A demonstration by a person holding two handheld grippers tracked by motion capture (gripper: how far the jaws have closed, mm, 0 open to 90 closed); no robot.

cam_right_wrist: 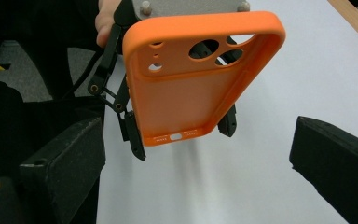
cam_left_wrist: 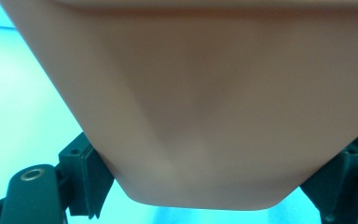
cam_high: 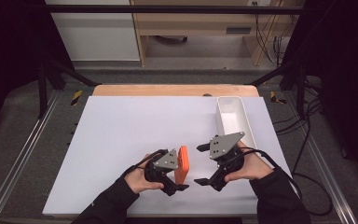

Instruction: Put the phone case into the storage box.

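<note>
An orange phone case [cam_high: 182,164] is held upright on its edge just above the white tabletop [cam_high: 121,135], with my left gripper [cam_high: 181,179] shut on its lower end. In the left gripper view the case's back [cam_left_wrist: 205,107] looms close between the two black jaws. The right gripper view shows the case's hollow inside [cam_right_wrist: 186,102] with camera cut-outs at its top, and the left gripper's fingers [cam_right_wrist: 133,135] clamp its sides. My right gripper [cam_high: 201,164] stands open just right of the case, pointing at it, with nothing between its jaws [cam_right_wrist: 198,163].
A long white tray [cam_high: 240,101] lies at the back right of the tabletop, close behind the right hand. A wooden strip [cam_high: 168,89] edges the far side. Metal frame rails [cam_high: 23,149] run along both sides, and cables hang at the right.
</note>
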